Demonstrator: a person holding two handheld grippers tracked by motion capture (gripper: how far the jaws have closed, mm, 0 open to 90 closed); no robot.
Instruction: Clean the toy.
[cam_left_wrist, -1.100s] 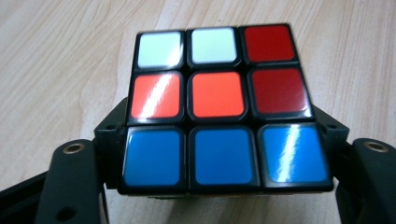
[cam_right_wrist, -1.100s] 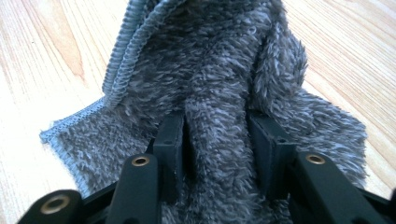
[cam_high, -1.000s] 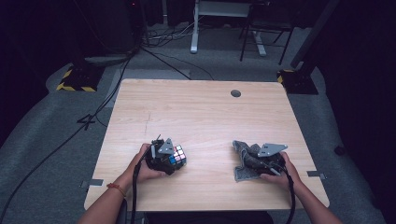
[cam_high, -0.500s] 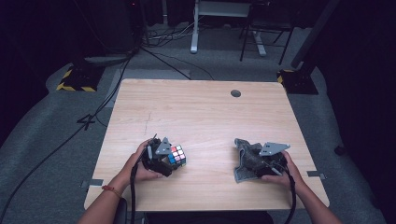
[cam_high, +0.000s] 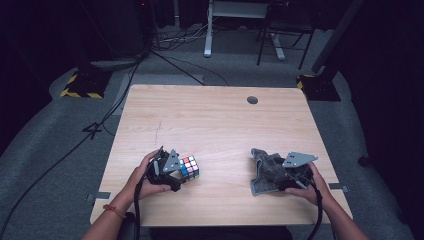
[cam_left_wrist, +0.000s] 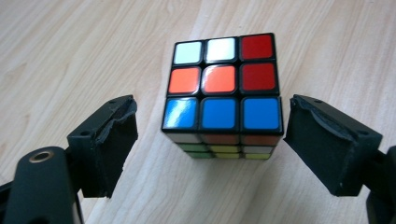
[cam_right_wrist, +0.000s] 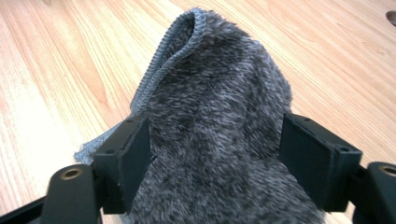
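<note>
A scrambled Rubik's cube (cam_high: 189, 166) (cam_left_wrist: 223, 93) rests on the wooden table (cam_high: 210, 120) near its front left. My left gripper (cam_high: 180, 173) (cam_left_wrist: 212, 107) stands around it; its jaws opened off the cube and have just been closing a little. A gap shows beside the left pad (cam_left_wrist: 112, 144), and the pads do not press the cube. At the front right lies a crumpled grey fleece cloth (cam_high: 262, 169) (cam_right_wrist: 219, 70). My right gripper (cam_high: 274, 176) (cam_right_wrist: 215, 135) has just been opening, with the cloth bulging loosely between its wide jaws.
A round cable hole (cam_high: 252, 100) sits near the table's far edge. The front edge runs just under both hands. Cables cross the grey floor behind, with a yellow-black striped block (cam_high: 80, 86) at far left and furniture legs (cam_high: 207, 30) at the back.
Both hands have risen slightly. The left gripper's jaws have spread off the cube and the right gripper's have widened around the cloth. Cube and cloth stay where they were.
</note>
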